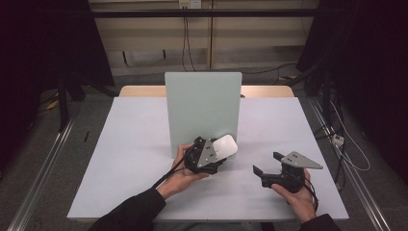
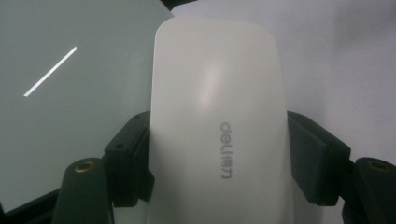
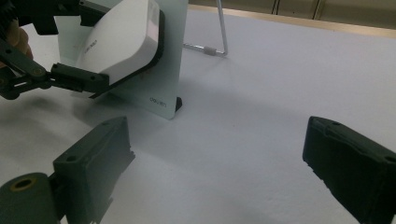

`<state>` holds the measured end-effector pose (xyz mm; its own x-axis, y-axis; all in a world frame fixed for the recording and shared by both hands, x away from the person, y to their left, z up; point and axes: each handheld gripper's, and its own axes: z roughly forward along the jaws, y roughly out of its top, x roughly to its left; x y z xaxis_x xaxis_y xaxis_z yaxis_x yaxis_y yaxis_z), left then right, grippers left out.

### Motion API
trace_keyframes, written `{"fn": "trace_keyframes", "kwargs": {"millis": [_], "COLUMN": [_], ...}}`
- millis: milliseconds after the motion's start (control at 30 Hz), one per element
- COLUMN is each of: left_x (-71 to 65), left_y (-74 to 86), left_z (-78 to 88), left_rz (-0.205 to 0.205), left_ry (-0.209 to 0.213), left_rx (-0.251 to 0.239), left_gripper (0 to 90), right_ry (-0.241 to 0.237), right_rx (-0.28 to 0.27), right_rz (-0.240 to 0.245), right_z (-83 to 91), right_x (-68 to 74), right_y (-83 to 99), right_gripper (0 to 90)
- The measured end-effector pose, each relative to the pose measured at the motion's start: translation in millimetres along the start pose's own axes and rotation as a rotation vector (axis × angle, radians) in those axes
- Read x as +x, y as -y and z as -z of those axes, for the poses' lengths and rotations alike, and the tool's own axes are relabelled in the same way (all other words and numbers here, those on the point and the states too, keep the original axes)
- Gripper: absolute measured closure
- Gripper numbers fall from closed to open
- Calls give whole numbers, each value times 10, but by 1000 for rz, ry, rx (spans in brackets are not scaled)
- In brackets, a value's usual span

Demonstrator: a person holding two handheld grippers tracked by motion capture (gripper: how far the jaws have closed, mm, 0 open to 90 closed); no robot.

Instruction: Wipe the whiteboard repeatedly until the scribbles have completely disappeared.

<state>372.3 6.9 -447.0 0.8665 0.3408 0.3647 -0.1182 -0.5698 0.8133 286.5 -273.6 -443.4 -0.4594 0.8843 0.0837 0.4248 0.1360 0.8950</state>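
Note:
A white "deli" computer mouse (image 1: pixel 226 145) (image 2: pixel 217 107) is clamped across its sides by my left gripper (image 1: pixel 217 155), whose black pads (image 2: pixel 133 154) press on both flanks. The mouse is held off the table, right in front of the lower right part of an upright pale grey-green board (image 1: pixel 202 101). In the right gripper view the mouse (image 3: pixel 123 37) lies close against the board's face (image 3: pixel 170 60); whether they touch is unclear. My right gripper (image 1: pixel 267 163) (image 3: pixel 219 158) hovers open and empty over the table, to the right of the board.
The board stands mid-table on the white table top (image 1: pixel 134 125), propped by a wire leg (image 3: pixel 222 32) behind it. A wooden strip (image 1: pixel 139 91) runs along the far edge. Cables (image 1: pixel 346 144) lie on the floor to the right.

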Motion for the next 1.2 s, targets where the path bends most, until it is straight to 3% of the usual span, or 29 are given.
{"fn": "trace_keyframes", "kwargs": {"millis": [200, 567, 800, 1200], "left_x": [-65, -142, -206, -97], "left_y": [-75, -228, -213, -77], "left_z": [-117, -318, -371, -164], "left_rz": [-14, 3, -13, -46], "left_ry": [22, 57, 76, 64], "left_rx": [1, -27, -9, 32], "left_gripper": [303, 303, 303, 303], "right_ry": [-2, 10, 15, 13], "right_rx": [0, -19, -26, -19], "right_rz": [0, -22, -26, -25], "right_z": [1, 61, 78, 72], "right_x": [0, -45, -56, -54], "right_y": [-1, -4, 1, 7], "right_gripper": [77, 77, 77, 77]}}
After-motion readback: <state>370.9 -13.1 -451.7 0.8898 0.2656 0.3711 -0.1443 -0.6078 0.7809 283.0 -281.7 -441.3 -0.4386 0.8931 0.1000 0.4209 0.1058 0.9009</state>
